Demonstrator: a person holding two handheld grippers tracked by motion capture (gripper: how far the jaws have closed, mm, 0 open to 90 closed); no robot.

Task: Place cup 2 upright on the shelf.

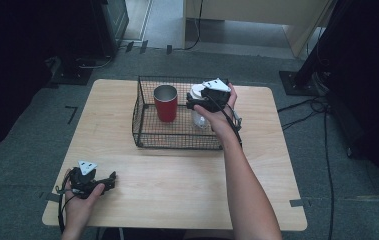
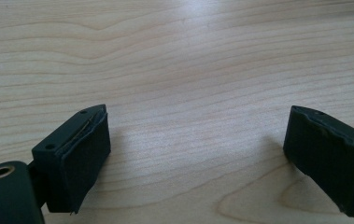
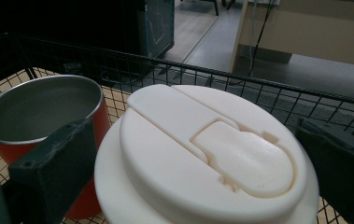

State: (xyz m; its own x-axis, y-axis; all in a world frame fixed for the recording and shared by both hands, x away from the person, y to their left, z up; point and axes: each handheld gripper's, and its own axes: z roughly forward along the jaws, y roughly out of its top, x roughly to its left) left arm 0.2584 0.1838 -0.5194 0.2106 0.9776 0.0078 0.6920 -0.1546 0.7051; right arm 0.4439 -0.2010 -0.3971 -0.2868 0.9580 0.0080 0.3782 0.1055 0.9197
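White plastic caps the clear jar that stands in the wire basket, just to the right of the red steel cup. The right claw sits at the jar's top, with one jaw on each side of the lid — spread wide, and in the right gripper view neither pad is plainly pressed to the rim, so I would not call it held yet.

By my judgement the jar is light, stiff and fairly slick: smooth plastic, a see-through body, a broad lid with a flip tab moulded into it. The lid's edge is the natural place to take hold, squarely across its width and clear of the tab, which could give under pressure. A grip lower on the body would be steadier, but the basket wall and the cup crowd that space.

Much is hidden. The person's hand and the claw cover most of the jar in the high view, so what it holds, if anything, cannot be told. The jar's base and how it rests on the mesh are cut off.

Down at the near left corner of the table, the left claw lies low over bare wood — jaws wide apart, nothing between them.
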